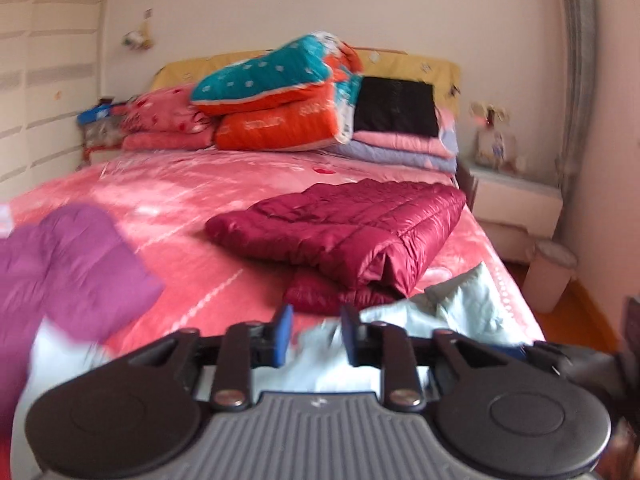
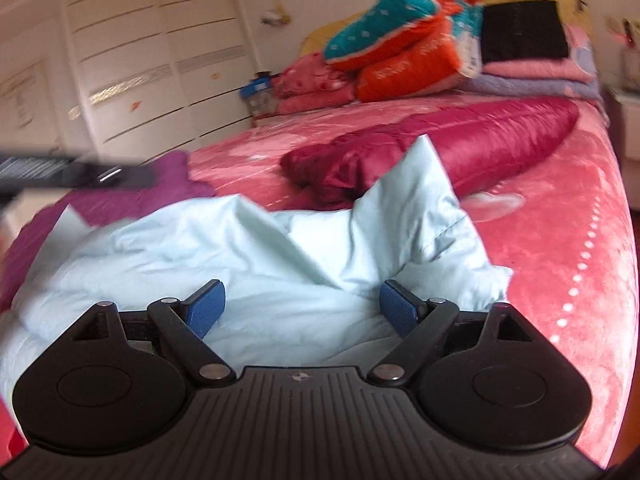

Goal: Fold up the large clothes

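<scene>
Pale blue cotton, a crumpled sheet-like garment (image 2: pixel 248 264), lay heaped on the pink patterned bedspread (image 2: pixel 560 216) directly under and ahead of my right gripper (image 2: pixel 302 312). Its blue-padded fingers (image 2: pixel 206 310) stood spread wide, the cloth passing below and between them, with no pad pressing on it as far as I could see. One stiff peak of the fabric rose just beyond the right-hand finger.

My left gripper (image 1: pixel 314 336) sat with its fingers (image 1: pixel 282 334) only narrowly parted. Pale blue cloth showed in the gap and behind the right-hand pad; the view was blurred, and I could not tell whether the pads touched it. I logged it as not pinching.

Beyond the left fingertips, a folded maroon quilted puffer jacket (image 1: pixel 344 232) rested on the bedspread, close to the far edge of the pale cloth. To the left of those fingers, a purple padded garment (image 1: pixel 68 264) lay smeared by blur.

Well beyond both sets of fingers, at the headboard, were stacked quilts: a teal-and-orange one (image 1: pixel 276 96), a pink one (image 1: pixel 168 124), and a black folded item (image 1: pixel 394 106) on a pink and lilac pile.
</scene>
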The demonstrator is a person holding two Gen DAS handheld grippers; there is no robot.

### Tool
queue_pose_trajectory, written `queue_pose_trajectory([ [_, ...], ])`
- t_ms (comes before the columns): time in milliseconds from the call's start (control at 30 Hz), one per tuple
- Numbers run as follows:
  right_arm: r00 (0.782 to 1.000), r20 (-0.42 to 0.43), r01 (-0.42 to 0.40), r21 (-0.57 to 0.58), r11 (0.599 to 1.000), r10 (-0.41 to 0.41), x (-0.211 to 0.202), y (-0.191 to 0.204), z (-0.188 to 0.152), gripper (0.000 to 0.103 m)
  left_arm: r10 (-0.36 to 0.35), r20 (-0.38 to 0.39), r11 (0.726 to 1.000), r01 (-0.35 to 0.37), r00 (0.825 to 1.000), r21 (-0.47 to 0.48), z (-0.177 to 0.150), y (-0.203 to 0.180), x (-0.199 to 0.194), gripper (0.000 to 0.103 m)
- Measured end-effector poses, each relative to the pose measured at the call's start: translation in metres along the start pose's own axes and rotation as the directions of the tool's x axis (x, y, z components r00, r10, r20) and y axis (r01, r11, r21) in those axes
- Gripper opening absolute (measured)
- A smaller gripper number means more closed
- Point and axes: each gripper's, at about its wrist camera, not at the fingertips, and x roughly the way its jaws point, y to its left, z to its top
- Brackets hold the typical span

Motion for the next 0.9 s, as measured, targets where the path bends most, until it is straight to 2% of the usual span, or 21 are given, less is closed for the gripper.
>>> queue_pose_trajectory([
  [133, 0.998, -0.001, 0.059, 0.079, 0.995, -0.059, 0.012, -0.002, 0.001, 0.103, 0.049, -0.035, 0.999, -0.049, 0.998, -0.008, -0.027, 0.015, -0.013, 0.033],
  [267, 0.995, -0.011, 0.103, 0.054, 0.993, -0.103, 0.017, 0.007, -0.005, 0.103, 0.097, -0.050, 0.992, -0.101, 0.994, -0.077, -0.034, 0.041, -0.006, 0.033],
  [400, 0.990, -0.021, 0.139, 0.015, 0.990, -0.139, 0.027, 0.012, -0.003, 0.103, 0.167, -0.058, 0.978, -0.172, 0.984, -0.114, -0.037, 0.066, 0.008, 0.033],
  [633, 0.983, -0.041, 0.179, 0.057, 0.982, -0.177, 0.033, -0.002, 0.005, 0.103, 0.277, -0.094, 0.937, -0.291, 0.956, -0.193, -0.051, 0.109, 0.034, 0.034],
  [800, 0.975, -0.066, 0.218, 0.127, 0.968, -0.211, 0.037, -0.015, 0.009, 0.103, 0.296, -0.093, 0.927, -0.310, 0.951, -0.211, -0.064, 0.121, 0.046, 0.034],
  [900, 0.965, -0.080, 0.256, 0.103, 0.961, -0.248, 0.042, -0.011, 0.007, 0.103, 0.293, -0.083, 0.929, -0.304, 0.953, -0.211, -0.072, 0.123, 0.052, 0.034],
])
